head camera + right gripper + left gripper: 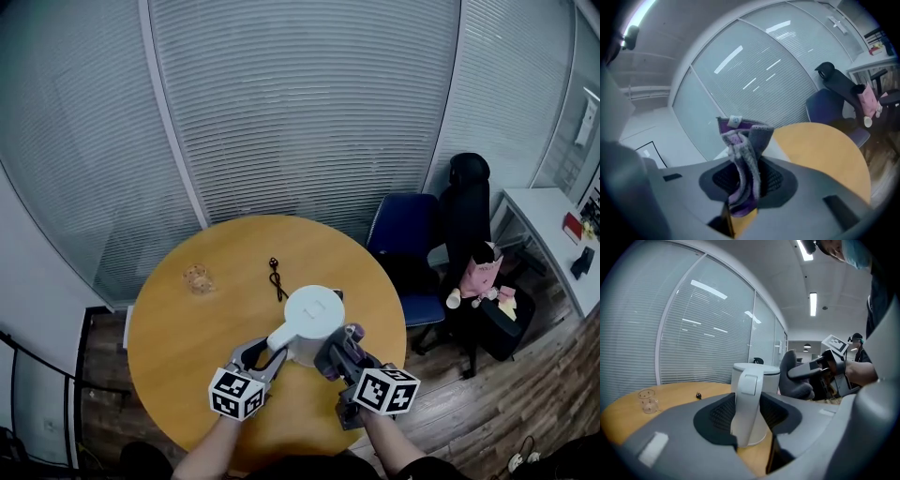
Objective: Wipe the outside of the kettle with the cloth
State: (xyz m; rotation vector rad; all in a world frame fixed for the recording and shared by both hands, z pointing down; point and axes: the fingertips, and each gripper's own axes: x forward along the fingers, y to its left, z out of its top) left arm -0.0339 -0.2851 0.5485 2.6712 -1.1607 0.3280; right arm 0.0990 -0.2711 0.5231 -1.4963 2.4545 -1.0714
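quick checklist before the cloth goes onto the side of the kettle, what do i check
1. Kettle steadied: the left gripper has its jaws closed on the handle. Ok.
2. Cloth secured: it is pinched, bunched up, between the right gripper's jaws, with its end sticking out past them. Ok.
3. Kettle upright on the table with its lid down. Ok.
4. Cloth touching the kettle wall: the head view shows it close beside the kettle, but not whether they touch. Cannot tell.
5. Wiping side free: the cable and the glass lie on the far side, away from the right gripper. Ok.
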